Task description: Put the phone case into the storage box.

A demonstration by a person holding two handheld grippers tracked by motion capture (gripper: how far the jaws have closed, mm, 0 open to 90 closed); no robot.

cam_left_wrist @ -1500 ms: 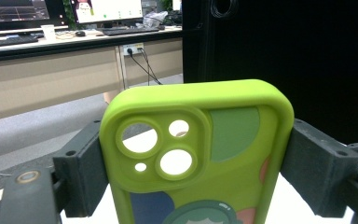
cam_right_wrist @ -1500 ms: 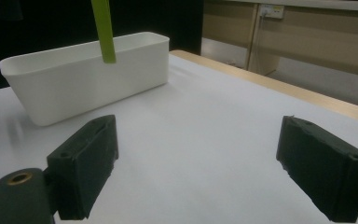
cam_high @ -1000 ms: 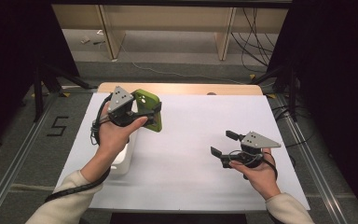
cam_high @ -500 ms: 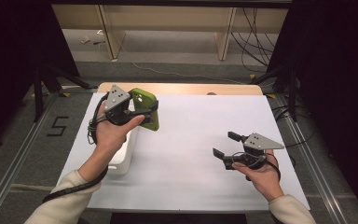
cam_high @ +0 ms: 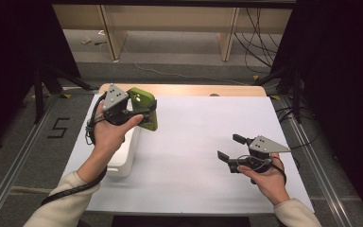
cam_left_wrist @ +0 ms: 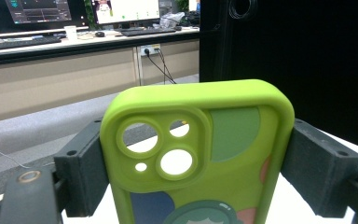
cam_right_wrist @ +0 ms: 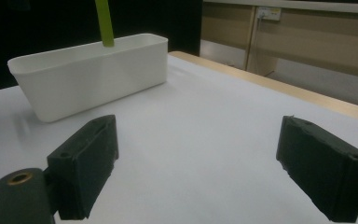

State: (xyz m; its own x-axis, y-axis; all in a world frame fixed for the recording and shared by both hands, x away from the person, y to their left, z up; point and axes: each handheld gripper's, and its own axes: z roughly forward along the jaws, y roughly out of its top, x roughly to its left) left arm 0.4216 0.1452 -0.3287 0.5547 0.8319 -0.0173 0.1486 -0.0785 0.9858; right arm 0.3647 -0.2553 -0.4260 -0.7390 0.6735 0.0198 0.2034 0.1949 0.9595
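1. Two grippers are at work: the left gripper (cam_high: pixel 144 113) has its jaws closed on the long side edges of a green phone case (cam_left_wrist: pixel 200 154), while the right gripper (cam_high: pixel 230 147) hangs low over the white table (cam_high: pixel 203 127) with its jaws spread wide and nothing between them.
2. Held up in the air, the phone case stands roughly upright above the far end of the white bin (cam_right_wrist: pixel 93 70), which sits near the table's left edge. In the right gripper view, the case's thin green edge rises from just behind the bin's rim; whether it already dips inside, I cannot tell.
3. Judging by the rounded corners and the moulded ring around the camera holes (cam_left_wrist: pixel 161 149), the case is probably a soft, rubbery shell: very light, flexible, not fragile.
4. An empty shell like this likely bows inward under a hard squeeze, so the firmest hold is probably where it is now, across the two side walls near the camera end, where the thick corner ridges stiffen it.
5. Its matt surface should grip the jaw pads well, so slipping seems a small risk; twisting between the pads is the likelier trouble.
6. If it is meant for the bin, a short drop would probably do it no harm.
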